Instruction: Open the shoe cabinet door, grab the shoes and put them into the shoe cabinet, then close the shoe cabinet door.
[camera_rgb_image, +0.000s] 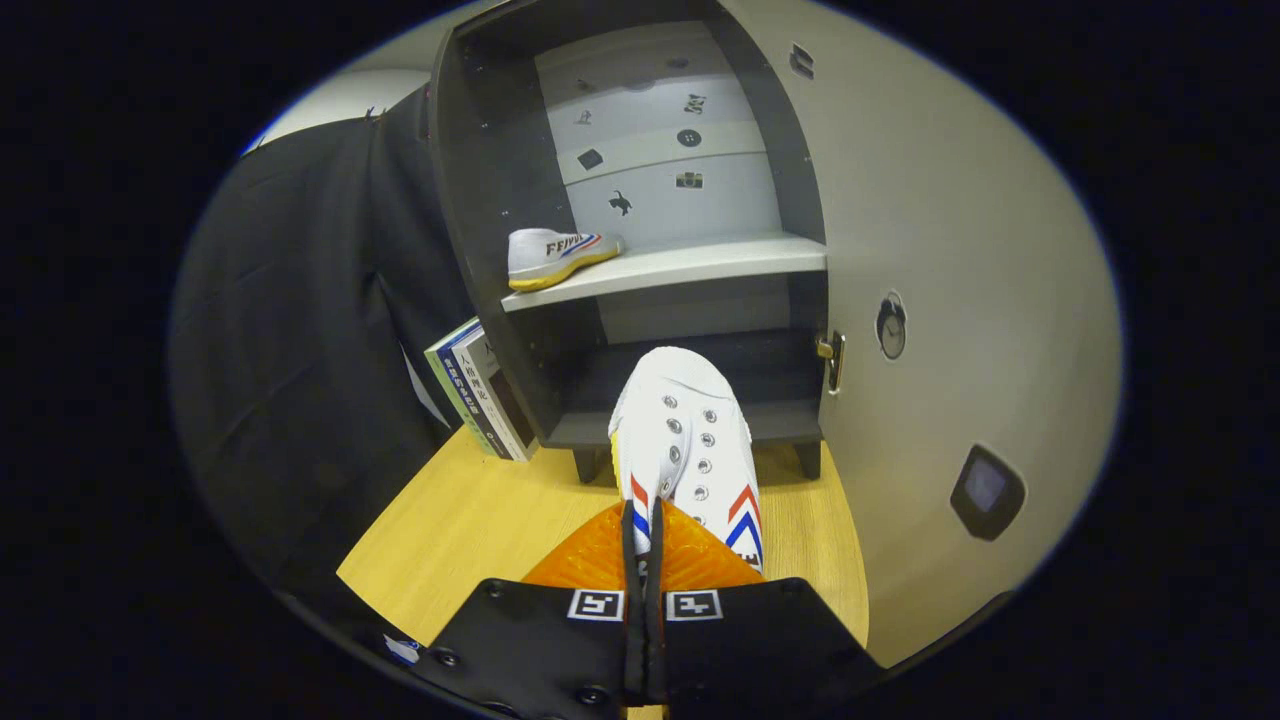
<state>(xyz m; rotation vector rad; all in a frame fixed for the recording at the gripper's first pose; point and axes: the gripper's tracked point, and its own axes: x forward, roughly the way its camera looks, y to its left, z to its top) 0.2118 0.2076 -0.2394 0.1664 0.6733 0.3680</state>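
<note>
- The gripper (640, 560) is pinching the heel end of a white canvas low-top shoe with red and blue chevron stripes (680, 440); both fingers are pressed nearly together, with only the thin heel collar between them.
- The held shoe is hanging out ahead of the fingers, its long axis running straight forward along them, toe pointing at the open cabinet.
- The dark grey shoe cabinet with a pale back panel (480, 200) is standing on the light wood-grain tabletop (470, 520); its cream-coloured door (950, 250) is swung open to the right of the opening.
- 1 matching white shoe with a yellow sole (555, 258) is already sitting on the pale upper shelf (700, 262), at its left end, lying sideways to the opening.
- The toe of the held shoe is lining up with the dark lower compartment (720, 370), under the upper shelf and just left of the brass door latch (832, 355).
- Judgement: 1 of 2 shoes is stored, and the second is about to be placed; the door is not yet closed.
- Key relation: the lower opening lies directly ahead along the shoe's long axis, so a straight push forward looks sufficient; whether the toe is already past the front lip cannot be told.
- A stack of upright books (480, 385) is leaning against the cabinet's left outer wall, clear of the path.
</note>
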